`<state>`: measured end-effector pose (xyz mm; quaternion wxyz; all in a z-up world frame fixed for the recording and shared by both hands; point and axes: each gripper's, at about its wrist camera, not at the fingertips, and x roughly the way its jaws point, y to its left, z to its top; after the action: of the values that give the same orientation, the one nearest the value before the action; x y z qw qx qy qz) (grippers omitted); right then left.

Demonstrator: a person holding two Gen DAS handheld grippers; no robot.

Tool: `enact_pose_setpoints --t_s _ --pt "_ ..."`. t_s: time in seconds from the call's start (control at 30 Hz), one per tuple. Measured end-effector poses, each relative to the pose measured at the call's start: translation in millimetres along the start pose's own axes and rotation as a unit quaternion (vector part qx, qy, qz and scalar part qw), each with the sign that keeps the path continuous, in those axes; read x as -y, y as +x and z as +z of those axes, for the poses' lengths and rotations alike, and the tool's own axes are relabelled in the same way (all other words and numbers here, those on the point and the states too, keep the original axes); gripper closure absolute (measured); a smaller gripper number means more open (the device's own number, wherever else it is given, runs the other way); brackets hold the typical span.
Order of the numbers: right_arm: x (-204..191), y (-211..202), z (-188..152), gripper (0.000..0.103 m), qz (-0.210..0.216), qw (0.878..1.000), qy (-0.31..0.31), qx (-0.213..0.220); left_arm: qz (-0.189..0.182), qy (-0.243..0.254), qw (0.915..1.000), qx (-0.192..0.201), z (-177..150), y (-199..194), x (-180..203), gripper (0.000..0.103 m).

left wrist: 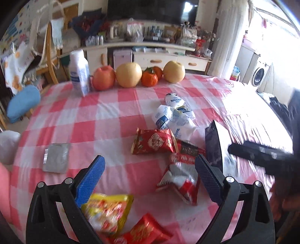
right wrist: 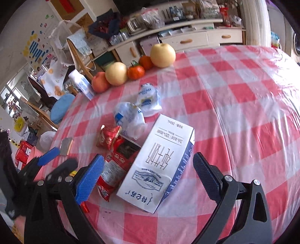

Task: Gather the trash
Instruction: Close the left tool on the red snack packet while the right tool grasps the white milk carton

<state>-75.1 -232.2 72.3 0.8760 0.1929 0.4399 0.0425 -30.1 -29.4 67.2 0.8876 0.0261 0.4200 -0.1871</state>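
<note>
Right gripper [right wrist: 148, 174] lined up on the milk carton [right wrist: 156, 165]

The carton lies flat on the tabletop [right wrist: 234, 112], long axis running near to far between the wide-spread fingers; left gripper [left wrist: 150, 174], also wide, hovers over wrappers.

A cream sideboard [left wrist: 168, 56] with drawers spans the far wall below a dark television [left wrist: 151, 11]. A washing machine [left wrist: 259, 75] stands far right in bright daylight.
</note>
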Motion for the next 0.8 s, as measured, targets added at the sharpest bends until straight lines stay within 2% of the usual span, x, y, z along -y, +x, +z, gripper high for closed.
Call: enact_pose_setpoints --t_s 0.13,0.33,0.8 --pt "5 8 -1 0.007 0.004 1.000 0.007 -0.015 -0.013 -0.017 0.9996 -0.020 14 23 -3 0.008" --pt "3 15 -1 0.007 0.014 1.000 -0.004 -0.025 -0.016 -0.015 0.9983 -0.054 28 53 -1 0.008" --pt "-3 23 1 0.007 0.009 0.999 -0.021 -0.026 -0.007 -0.004 0.9957 -0.092 32 91 0 0.008"
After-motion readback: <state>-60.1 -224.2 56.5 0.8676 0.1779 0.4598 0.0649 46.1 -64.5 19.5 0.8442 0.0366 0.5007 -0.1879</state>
